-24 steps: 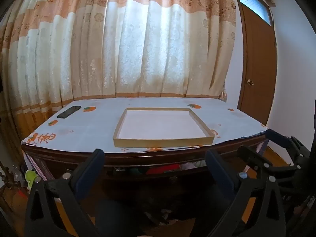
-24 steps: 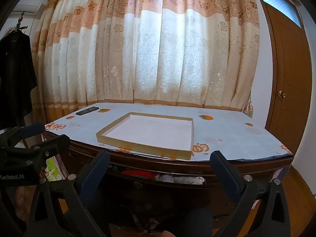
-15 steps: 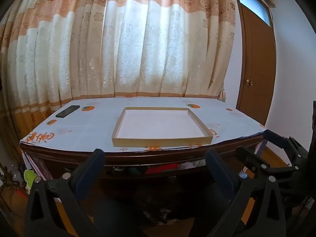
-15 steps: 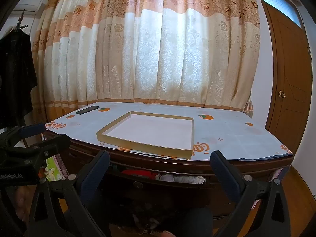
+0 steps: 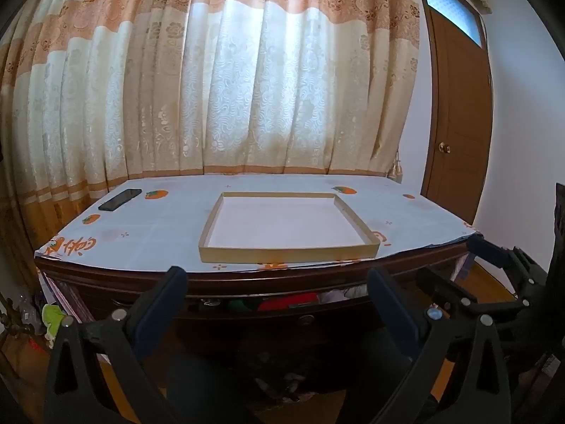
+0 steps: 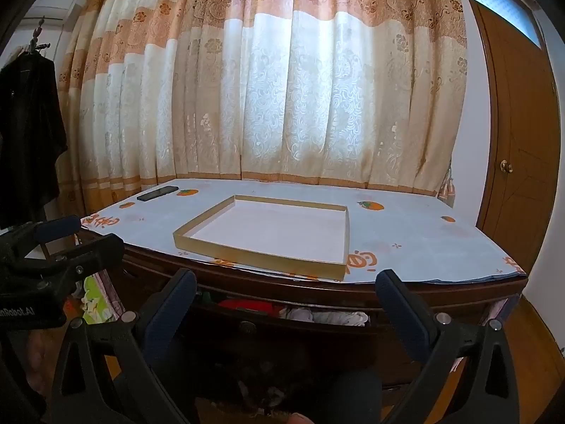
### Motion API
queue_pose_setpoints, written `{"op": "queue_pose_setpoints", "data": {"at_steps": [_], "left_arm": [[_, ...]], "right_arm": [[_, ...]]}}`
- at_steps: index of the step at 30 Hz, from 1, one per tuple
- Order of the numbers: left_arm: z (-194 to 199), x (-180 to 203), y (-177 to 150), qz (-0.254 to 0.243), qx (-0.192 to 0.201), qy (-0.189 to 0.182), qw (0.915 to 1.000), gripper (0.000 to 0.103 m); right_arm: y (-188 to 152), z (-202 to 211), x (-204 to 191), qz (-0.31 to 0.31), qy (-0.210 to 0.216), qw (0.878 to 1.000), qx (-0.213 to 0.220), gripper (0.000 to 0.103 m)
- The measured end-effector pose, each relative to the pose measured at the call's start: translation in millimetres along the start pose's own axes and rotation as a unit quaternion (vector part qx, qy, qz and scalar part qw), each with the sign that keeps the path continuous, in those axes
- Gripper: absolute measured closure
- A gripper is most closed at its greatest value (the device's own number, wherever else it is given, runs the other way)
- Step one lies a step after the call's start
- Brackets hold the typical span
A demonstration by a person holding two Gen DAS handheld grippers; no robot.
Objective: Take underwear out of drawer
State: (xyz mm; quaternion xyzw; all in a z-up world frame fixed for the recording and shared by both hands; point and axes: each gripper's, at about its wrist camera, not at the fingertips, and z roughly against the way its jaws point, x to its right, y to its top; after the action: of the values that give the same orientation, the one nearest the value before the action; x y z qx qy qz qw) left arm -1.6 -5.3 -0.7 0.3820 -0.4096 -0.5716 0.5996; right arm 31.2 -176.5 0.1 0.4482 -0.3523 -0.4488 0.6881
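Currently your left gripper point(image 5: 275, 282) and right gripper point(image 6: 286, 286) both hang wide apart with nothing between the fingers, short of the drawer point(image 6: 317, 321). It's slightly ajar under the table point(image 6: 406, 289); the underwear point(image 6: 328, 316) lies inside, red and white fabric showing.

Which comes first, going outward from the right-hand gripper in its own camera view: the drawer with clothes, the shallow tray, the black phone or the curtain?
From the right gripper, nearest first:
1. Drawer, slightly open, just beyond the fingertips under the tabletop.
2. Shallow tray, mid-table above the drawer.
3. Black phone, far left corner of the table.
4. Curtain, behind the table.
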Motion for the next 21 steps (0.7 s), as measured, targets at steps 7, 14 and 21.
{"op": "queue_pose_setpoints", "data": {"at_steps": [7, 14, 21], "left_arm": [[0.7, 0.5, 0.5, 0.000, 0.002, 0.000, 1.0000, 0.000], [1.3, -0.5, 0.8, 0.000, 0.002, -0.001, 1.0000, 0.000], [1.5, -0.8, 0.7, 0.000, 0.003, -0.001, 1.0000, 0.000]], "right_arm": [[-1.1, 0.4, -0.3, -0.001, 0.001, 1.000, 0.000, 0.000], [-0.9, 0.1, -1.3, 0.000, 0.001, 1.000, 0.001, 0.000], [-2.7, -0.7, -2.0, 0.001, 0.001, 1.000, 0.000, 0.000]]}}
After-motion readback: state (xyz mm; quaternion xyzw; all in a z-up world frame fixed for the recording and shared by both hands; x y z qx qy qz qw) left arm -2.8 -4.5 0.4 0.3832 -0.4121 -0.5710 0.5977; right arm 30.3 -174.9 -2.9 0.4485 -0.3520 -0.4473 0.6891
